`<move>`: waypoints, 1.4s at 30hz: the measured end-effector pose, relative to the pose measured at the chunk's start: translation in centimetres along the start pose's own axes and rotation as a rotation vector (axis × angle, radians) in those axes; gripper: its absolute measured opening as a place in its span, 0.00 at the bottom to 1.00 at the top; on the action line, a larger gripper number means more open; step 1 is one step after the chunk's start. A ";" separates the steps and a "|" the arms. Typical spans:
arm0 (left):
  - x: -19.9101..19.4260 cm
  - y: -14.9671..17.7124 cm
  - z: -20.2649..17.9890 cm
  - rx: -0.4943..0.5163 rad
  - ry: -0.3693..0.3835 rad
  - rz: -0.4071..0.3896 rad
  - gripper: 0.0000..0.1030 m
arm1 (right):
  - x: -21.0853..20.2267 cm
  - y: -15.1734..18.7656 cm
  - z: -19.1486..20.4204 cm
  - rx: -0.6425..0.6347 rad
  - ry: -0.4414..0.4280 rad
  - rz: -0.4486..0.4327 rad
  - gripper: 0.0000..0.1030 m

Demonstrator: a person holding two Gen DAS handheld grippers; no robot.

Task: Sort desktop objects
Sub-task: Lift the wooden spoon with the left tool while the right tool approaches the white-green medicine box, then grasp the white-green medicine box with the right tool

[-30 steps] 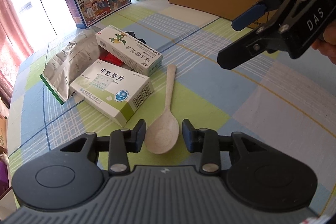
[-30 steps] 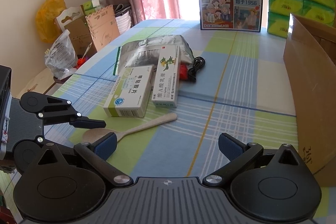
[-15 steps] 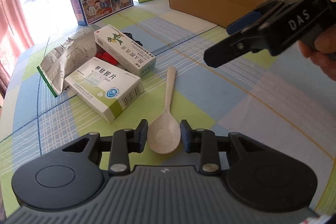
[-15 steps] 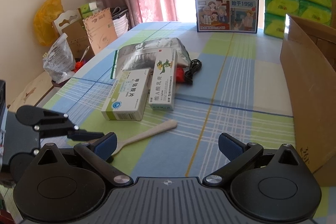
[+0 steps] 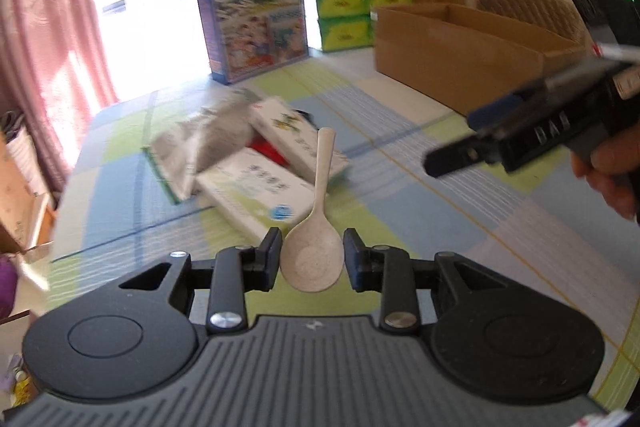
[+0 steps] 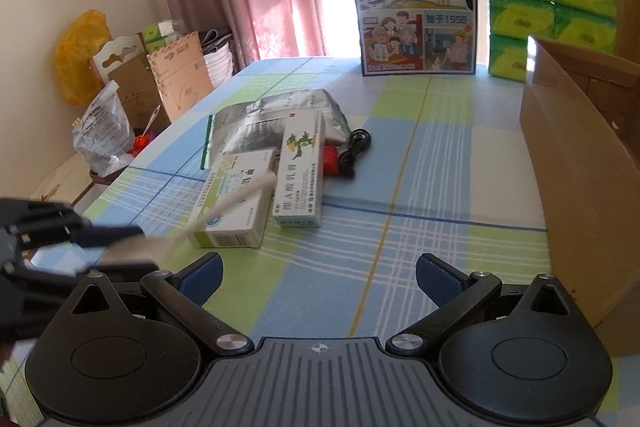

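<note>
Spoon [image 5: 313,259] front and centre in the left wrist view, bowl pinched between the narrowed jaws of the left gripper [image 5: 311,259], handle running straight away from the camera toward upper centre of frame, tip overlapping the medicine boxes behind. Lifted clear of the checked tablecloth [image 5: 400,203], judging by the right wrist view, where the handle slants up from the lower left across the nearer box. Right gripper [image 6: 319,279] empty, blue-padded jaws spread wide, low centre of its own frame, seen again at right edge of the left view in a hand [image 5: 612,171], lettering on its side blurred. Likely next: carrying the spoon toward the open cardboard box [image 5: 460,47] at upper right, long axis leading, the left arm alone doing the work.

Beyond, mid-frame: flat medicine box [image 6: 232,205], its characters partly hidden by the handle; beside it a narrower medicine box [image 6: 300,173] with a green dragon-like emblem, print too small to read with confidence. Behind these a silver foil pouch [image 6: 272,119], a red item [image 6: 330,159] and a coiled black cable [image 6: 356,151]. Farthest, upper centre: blue milk carton [image 6: 414,3] reading "纯牛奶" and "始于1956", green tissue packs [image 6: 548,3] stacked at upper right.
</note>
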State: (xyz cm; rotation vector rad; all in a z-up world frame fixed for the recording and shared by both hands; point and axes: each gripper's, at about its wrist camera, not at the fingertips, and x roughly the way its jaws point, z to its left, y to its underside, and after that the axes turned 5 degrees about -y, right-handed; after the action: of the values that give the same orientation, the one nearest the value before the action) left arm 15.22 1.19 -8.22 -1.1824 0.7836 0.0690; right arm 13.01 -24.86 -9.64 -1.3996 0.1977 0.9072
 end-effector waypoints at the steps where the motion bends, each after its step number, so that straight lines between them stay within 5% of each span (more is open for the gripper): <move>1: -0.3 0.0 0.5 -0.012 -0.018 0.000 0.27 | 0.2 0.1 0.3 -0.008 -0.005 0.002 0.98; 11: -1.3 1.7 6.1 -0.114 -0.170 0.045 0.27 | 5.0 0.4 5.7 -0.104 -0.075 -0.003 0.86; 30: 1.7 4.3 9.0 -0.222 -0.193 0.059 0.27 | 13.3 0.1 7.8 -0.098 0.028 0.017 0.83; 34: 1.9 4.6 8.9 -0.232 -0.195 0.061 0.27 | 13.3 0.3 8.2 -0.127 0.042 0.025 0.68; 42: 1.1 4.7 6.8 -0.224 -0.174 0.068 0.27 | 8.3 2.4 7.7 -0.136 0.061 0.089 0.67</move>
State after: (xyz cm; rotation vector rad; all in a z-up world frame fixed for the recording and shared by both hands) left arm 17.47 8.51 -11.53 -1.3415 0.6742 0.3194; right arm 13.96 -14.64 -14.90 -1.5562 0.2501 0.9670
